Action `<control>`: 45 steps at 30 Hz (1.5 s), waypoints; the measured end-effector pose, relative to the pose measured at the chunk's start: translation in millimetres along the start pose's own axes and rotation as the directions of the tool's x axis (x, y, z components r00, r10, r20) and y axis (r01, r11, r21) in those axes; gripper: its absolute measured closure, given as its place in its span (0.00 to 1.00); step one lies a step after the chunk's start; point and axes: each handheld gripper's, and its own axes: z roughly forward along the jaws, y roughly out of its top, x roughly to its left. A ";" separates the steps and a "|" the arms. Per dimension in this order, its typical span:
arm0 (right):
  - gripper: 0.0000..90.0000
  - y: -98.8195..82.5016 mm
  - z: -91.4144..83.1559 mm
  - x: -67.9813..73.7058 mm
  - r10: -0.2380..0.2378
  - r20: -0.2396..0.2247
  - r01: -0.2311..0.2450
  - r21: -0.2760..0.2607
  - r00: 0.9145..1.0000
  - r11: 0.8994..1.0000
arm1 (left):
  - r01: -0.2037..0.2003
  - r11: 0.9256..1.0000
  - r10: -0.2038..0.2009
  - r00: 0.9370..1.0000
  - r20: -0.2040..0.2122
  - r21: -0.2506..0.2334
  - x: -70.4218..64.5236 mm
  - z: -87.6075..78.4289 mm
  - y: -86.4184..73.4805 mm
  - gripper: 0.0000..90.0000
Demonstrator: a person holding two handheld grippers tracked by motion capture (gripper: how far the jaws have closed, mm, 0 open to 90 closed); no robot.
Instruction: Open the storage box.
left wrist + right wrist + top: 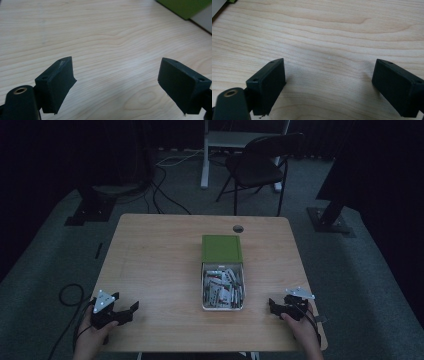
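At the near left corner of the table (150, 245), the left gripper (131, 311) rests with its jaws wide apart and nothing between them. At the near right corner, the right gripper (273, 306) also has its jaws apart, over bare wood. Between them, a little farther in, stands the open box (222, 307) full of small packets (222, 287). Its green lid (221, 248) lies just behind it, toward the far edge.

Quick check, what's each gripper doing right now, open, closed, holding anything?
Left gripper: open, nothing between the jaws, bare table beneath.
Right gripper: open, empty, over bare table too.
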 end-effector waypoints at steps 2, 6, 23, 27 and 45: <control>0.12 0.0 0.0 0.0 0.000 0.000 0.000 0.000 1.000 1.000 | -0.028 0.999 0.030 0.999 -0.040 0.036 1.7 0.8 -2.5 0.16; 0.12 0.0 0.0 0.0 0.000 0.000 0.000 0.000 1.000 1.000 | -0.017 0.999 0.020 0.998 -0.067 0.051 4.3 3.0 -6.5 0.10; 0.12 0.0 0.0 0.0 0.000 0.000 0.000 0.000 1.000 1.000 | 0.142 0.979 -0.125 0.985 -0.118 0.146 14.6 8.6 -10.9 0.10; 0.12 0.0 0.0 0.0 0.000 0.000 0.000 0.000 1.000 1.000 | 0.138 0.977 -0.117 0.985 -0.130 0.162 14.5 9.8 -10.6 0.10; 0.12 0.1 0.0 0.0 0.000 0.000 0.000 0.000 1.000 1.000 | 0.056 0.978 -0.028 0.990 -0.139 0.203 8.3 16.5 -7.3 0.10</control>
